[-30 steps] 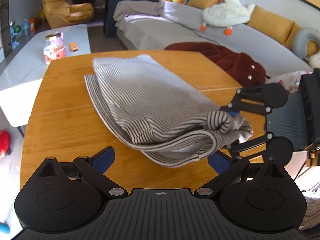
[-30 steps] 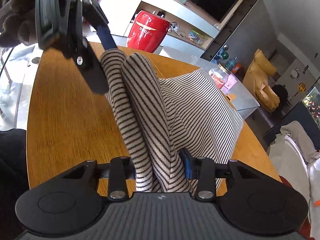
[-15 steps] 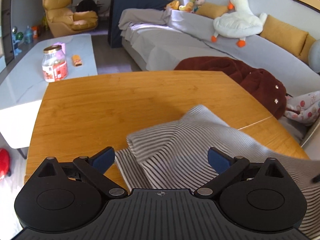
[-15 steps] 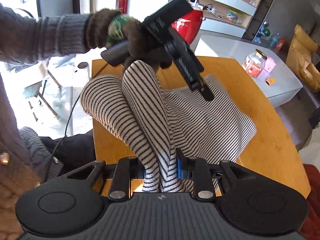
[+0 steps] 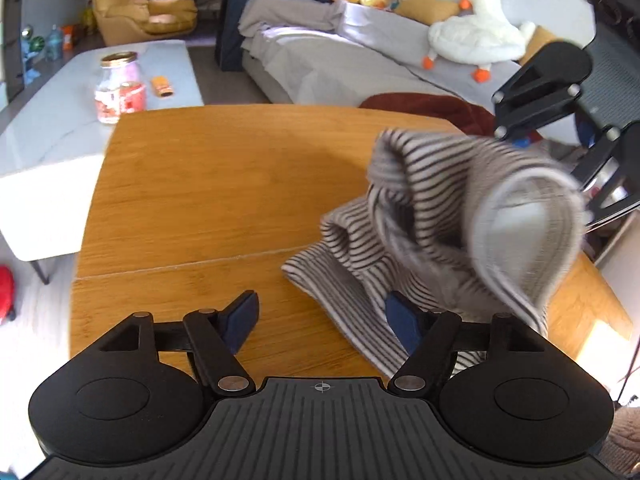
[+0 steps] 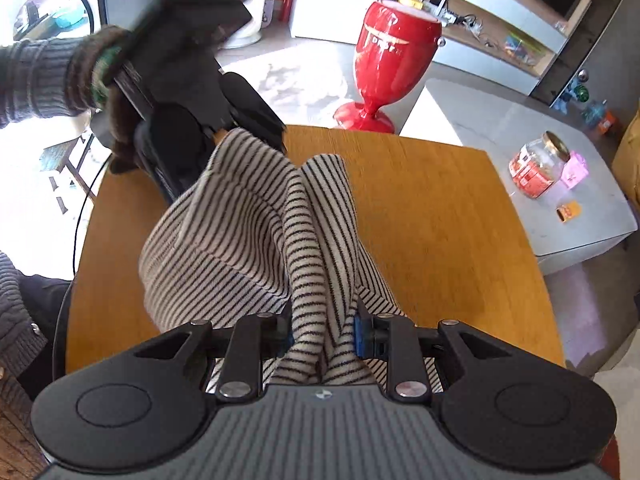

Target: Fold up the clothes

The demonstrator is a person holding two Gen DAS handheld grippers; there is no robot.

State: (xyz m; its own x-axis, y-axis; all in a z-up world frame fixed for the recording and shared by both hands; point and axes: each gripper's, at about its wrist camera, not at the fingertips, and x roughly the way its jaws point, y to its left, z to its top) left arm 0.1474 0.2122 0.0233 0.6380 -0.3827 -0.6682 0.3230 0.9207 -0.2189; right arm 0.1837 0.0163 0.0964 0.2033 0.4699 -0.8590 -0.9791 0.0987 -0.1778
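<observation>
Striped top mid-fold, clamped in right hand-held gripper; left hand-held gripper released, likely regrasping next.

Little lettering can be read. In the right wrist view, a red goblet-shaped stool on the floor beyond the wooden table carries a pale winged emblem with white letters under it; they are blurred and cannot be made out. A glass jar on the white coffee table has a red label, seen also from the left wrist, with print too small to read.
</observation>
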